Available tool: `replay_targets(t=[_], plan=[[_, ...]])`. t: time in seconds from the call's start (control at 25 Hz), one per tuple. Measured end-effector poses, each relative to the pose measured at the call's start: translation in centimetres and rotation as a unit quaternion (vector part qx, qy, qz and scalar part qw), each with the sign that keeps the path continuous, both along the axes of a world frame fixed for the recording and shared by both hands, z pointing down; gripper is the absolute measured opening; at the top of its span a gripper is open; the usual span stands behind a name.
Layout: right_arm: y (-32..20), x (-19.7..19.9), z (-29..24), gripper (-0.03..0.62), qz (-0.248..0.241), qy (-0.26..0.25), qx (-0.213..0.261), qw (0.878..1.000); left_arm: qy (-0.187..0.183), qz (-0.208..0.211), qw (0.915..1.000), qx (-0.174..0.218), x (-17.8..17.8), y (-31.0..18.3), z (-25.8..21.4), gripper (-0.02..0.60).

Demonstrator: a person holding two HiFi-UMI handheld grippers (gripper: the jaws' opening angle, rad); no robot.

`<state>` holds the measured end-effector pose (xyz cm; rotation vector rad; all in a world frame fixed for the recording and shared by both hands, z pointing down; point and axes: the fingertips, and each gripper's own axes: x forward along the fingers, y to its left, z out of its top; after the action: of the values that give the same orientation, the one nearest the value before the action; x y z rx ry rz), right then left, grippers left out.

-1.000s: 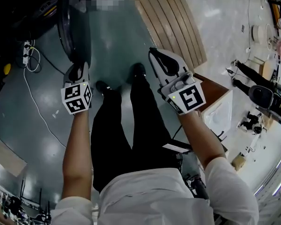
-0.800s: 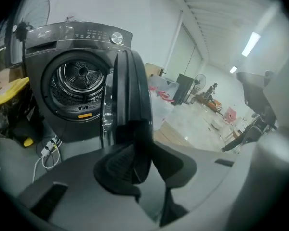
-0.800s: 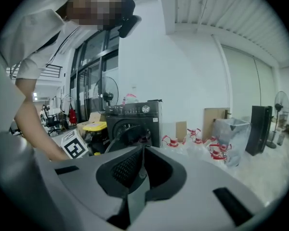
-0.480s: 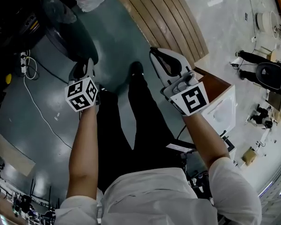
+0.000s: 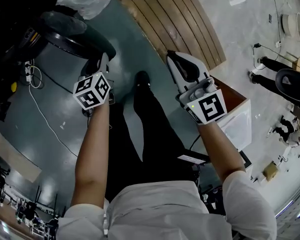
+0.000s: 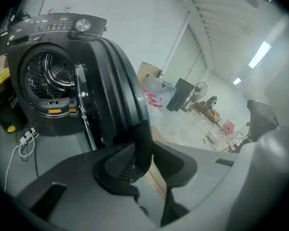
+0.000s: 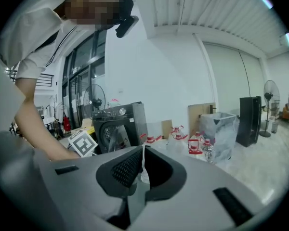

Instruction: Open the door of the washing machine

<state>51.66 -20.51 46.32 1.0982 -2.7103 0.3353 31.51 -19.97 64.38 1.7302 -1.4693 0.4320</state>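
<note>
The dark front-loading washing machine (image 6: 48, 76) stands with its drum showing, and it also appears small in the right gripper view (image 7: 118, 124). Its round black door (image 6: 113, 95) is swung out from the opening; in the head view the door (image 5: 72, 34) lies at the upper left. My left gripper (image 6: 145, 158) has the door's outer rim between its jaws, and both pads rest against it. Those jaws have just been opening a little. In the head view the left gripper (image 5: 102, 63) sits at the door's edge. My right gripper (image 5: 175, 58) hangs in the air to the right, shut and empty (image 7: 142, 163).
A slatted wooden board (image 5: 180, 24) lies on the floor ahead. A white power strip with cable (image 5: 30, 71) sits left of the machine. A white box (image 5: 237, 121) stands at the right. Water jugs (image 7: 195, 141) and a wrapped bin (image 7: 221, 129) stand further off.
The left gripper has moved right and toward the person with the door rim in it, and the door has swung further out. The right gripper has drifted slightly right.
</note>
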Motion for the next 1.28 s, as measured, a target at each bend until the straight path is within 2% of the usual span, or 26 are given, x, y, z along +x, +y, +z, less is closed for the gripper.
replay_targets(t=[0.12, 0.28, 0.36, 0.48, 0.64, 0.72, 0.8, 0.88, 0.96, 1.04, 1.16, 1.28], plan=[[-1.5, 2.4, -0.3, 0.04, 0.009, -0.012, 0.002, 1.0, 0.002, -0.006, 1.0, 0.003, 2.3, -2.4, -0.2, 0.123], [-2.5, 5.1, 0.4, 0.04, 0.016, 0.002, -0.014, 1.0, 0.016, -0.019, 0.9996, 0.01, 4.7, -5.7, -0.4, 0.121], [-3.0, 5.7, 0.4, 0.04, 0.02, -0.004, -0.007, 1.0, 0.017, -0.016, 0.9996, 0.012, 5.5, -7.2, -0.3, 0.12], [-3.4, 6.6, 0.8, 0.04, 0.026, -0.007, -0.006, 1.0, 0.026, 0.007, 0.9995, 0.013, 7.1, -9.2, -0.2, 0.114], [-3.0, 5.8, 1.1, 0.04, 0.023, -0.013, -0.011, 1.0, 0.077, 0.051, 0.9953, 0.028, 8.7, -11.4, -0.7, 0.12], [-2.3, 4.8, 1.0, 0.04, 0.015, -0.016, -0.013, 1.0, 0.128, 0.078, 0.988, 0.038, 9.6, -11.1, -1.8, 0.121], [-1.9, 3.4, 0.6, 0.039, 0.005, -0.018, -0.012, 1.0, 0.187, 0.122, 0.973, 0.056, 10.7, -9.7, -3.8, 0.126], [-2.0, 1.9, -0.3, 0.039, -0.012, -0.022, -0.003, 1.0, 0.202, 0.16, 0.9619, 0.089, 10.6, -8.0, -6.3, 0.126], [-2.2, 0.1, -1.7, 0.04, -0.028, -0.026, 0.012, 0.999, 0.192, 0.18, 0.9562, 0.128, 8.9, -5.9, -9.0, 0.124], [-1.7, -2.3, -3.6, 0.04, -0.041, -0.035, 0.021, 0.998, 0.185, 0.181, 0.9519, 0.164, 5.7, -3.3, -12.3, 0.121], [0.8, -7.5, -6.9, 0.039, -0.061, -0.056, 0.022, 0.996, 0.169, 0.161, 0.9493, 0.21, -1.1, 1.5, -18.0, 0.115], [4.5, -13.2, -10.9, 0.039, -0.067, -0.067, 0.026, 0.995, 0.132, 0.131, 0.953, 0.239, -9.4, 7.0, -24.1, 0.111]])
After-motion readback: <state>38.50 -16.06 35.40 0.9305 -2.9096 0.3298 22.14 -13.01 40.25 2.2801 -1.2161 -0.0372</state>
